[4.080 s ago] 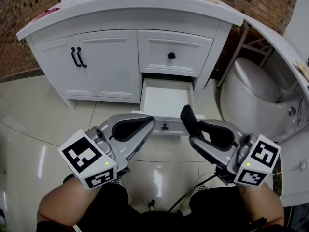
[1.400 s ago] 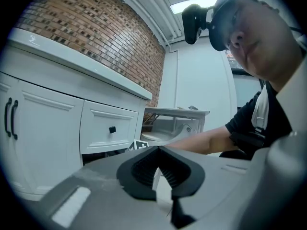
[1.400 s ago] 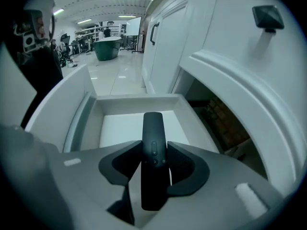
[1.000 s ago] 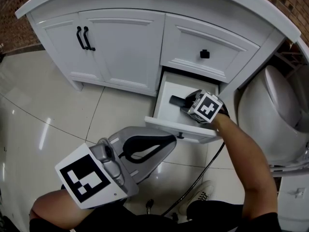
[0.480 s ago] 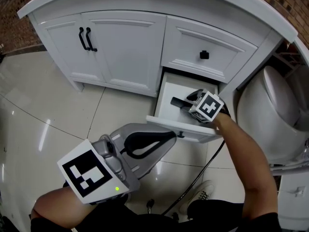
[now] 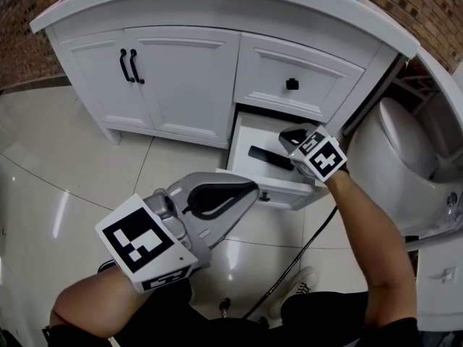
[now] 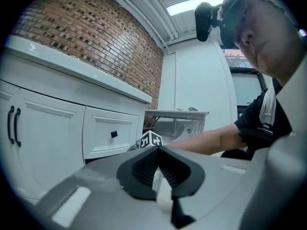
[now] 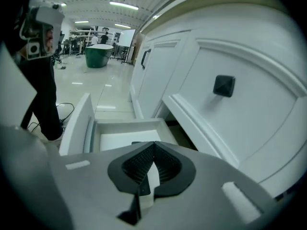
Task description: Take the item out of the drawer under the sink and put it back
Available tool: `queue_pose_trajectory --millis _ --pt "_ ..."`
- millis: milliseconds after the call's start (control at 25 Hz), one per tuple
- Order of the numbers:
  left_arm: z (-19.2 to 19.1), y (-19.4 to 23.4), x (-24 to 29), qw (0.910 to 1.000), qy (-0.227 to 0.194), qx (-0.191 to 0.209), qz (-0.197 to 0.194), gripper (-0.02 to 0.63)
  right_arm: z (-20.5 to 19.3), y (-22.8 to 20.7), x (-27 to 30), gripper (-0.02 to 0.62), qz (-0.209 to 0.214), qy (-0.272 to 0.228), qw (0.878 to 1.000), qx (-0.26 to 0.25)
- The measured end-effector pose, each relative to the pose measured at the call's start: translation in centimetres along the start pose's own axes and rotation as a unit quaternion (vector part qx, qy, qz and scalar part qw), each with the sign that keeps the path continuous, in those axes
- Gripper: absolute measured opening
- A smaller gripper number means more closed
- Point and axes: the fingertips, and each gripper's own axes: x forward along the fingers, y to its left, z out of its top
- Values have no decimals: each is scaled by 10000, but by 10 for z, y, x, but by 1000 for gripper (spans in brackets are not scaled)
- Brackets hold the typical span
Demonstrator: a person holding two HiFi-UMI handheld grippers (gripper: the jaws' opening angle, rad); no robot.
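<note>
The lower drawer of the white vanity stands pulled out. A long black item lies on its floor. My right gripper hovers over the right side of the drawer, just above and beside the item. Its jaws are shut with nothing seen between them. In the right gripper view the right gripper looks along the drawer, and only a dark sliver of the item shows past the tips. My left gripper hangs low in front of the drawer, shut and empty. The left gripper faces the vanity.
Above the open drawer is a shut drawer with a black knob. Double doors with black handles are to the left. A toilet stands close on the right. A black cable runs across the glossy tile floor near my shoe.
The right gripper has drawn slightly up and away from the black item, which now lies apart from it in the drawer. The left gripper has risen a little.
</note>
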Motion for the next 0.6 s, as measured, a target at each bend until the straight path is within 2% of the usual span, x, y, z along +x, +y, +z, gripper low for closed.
queue_pose_trajectory --millis 160,280,440,600 --pt "-2 -7 -3 9999 33 -43 -90 6 16 9 -36 8 -84 -399 9988 253" --pt "-2 -12 -9 9998 -21 -177 -120 6 28 25 -69 8 -34 -997 9920 779" --pt "-3 -20 -13 9999 -41 -125 -105 6 39 55 -122 8 202 -1775 9688 1718" --pt "5 -23 -15 9996 -191 -160 -113 6 53 74 -177 8 419 -2298 9427 2382"
